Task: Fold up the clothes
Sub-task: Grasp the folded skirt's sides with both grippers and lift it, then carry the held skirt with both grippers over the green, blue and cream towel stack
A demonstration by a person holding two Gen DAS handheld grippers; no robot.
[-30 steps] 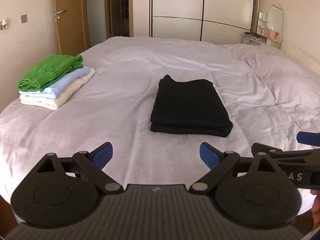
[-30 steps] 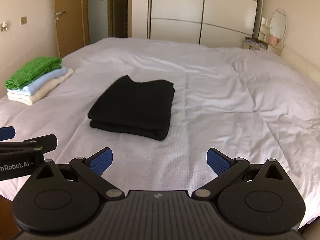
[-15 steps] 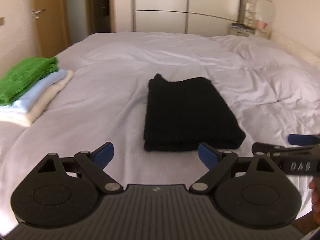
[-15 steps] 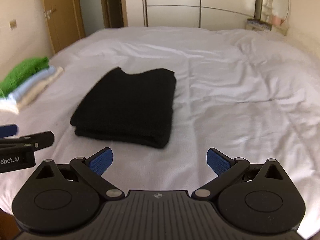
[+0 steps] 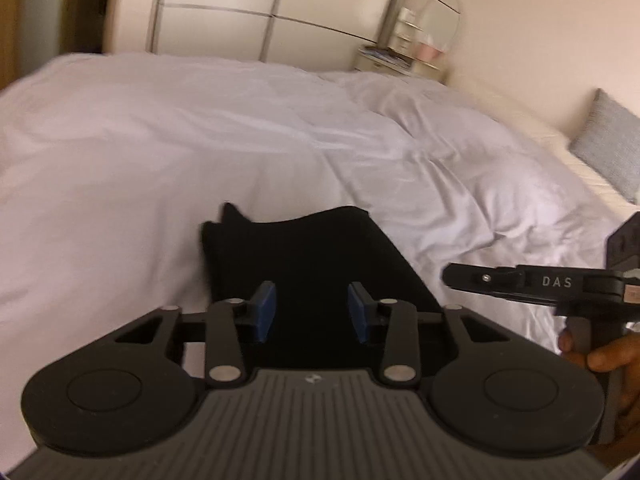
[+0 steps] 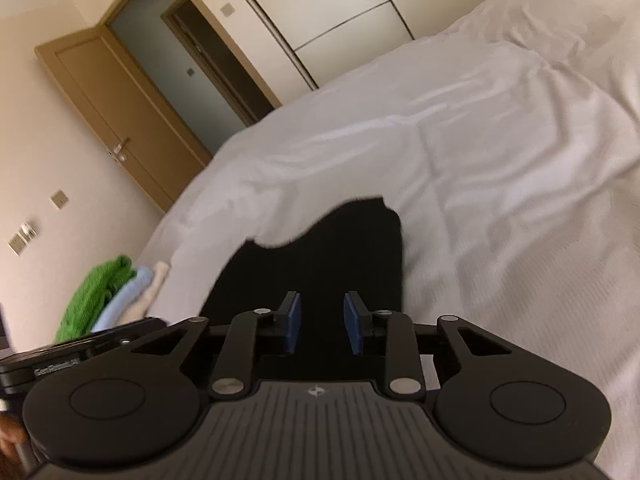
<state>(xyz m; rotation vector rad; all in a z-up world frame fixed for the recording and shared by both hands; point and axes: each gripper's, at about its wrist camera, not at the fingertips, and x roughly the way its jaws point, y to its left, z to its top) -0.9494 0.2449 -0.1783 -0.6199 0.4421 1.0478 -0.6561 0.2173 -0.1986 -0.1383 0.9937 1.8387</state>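
Observation:
A folded black garment [image 5: 304, 248] lies on the white bed [image 5: 160, 140]. My left gripper [image 5: 312, 312] is at its near edge, jaws closing, with the black fabric filling the gap between the blue pads. In the right wrist view the same garment [image 6: 328, 256] sits between the pads of my right gripper [image 6: 320, 322], whose jaws are closing too. The garment's far edge looks wavy and bent. The right tool reaches in from the right in the left wrist view, held by a hand [image 5: 600, 360].
A stack of folded clothes [image 6: 96, 296], green on light blue on cream, rests at the bed's left edge. A wooden door [image 6: 120, 120] and a white wardrobe [image 5: 260, 12] stand behind. A nightstand with a mirror [image 5: 400, 60] and a grey pillow [image 5: 612, 140] are at the right.
Both grippers moved forward and down onto the black garment's near edge, and their jaws went from wide apart to narrow around the fabric. The right view rolled.

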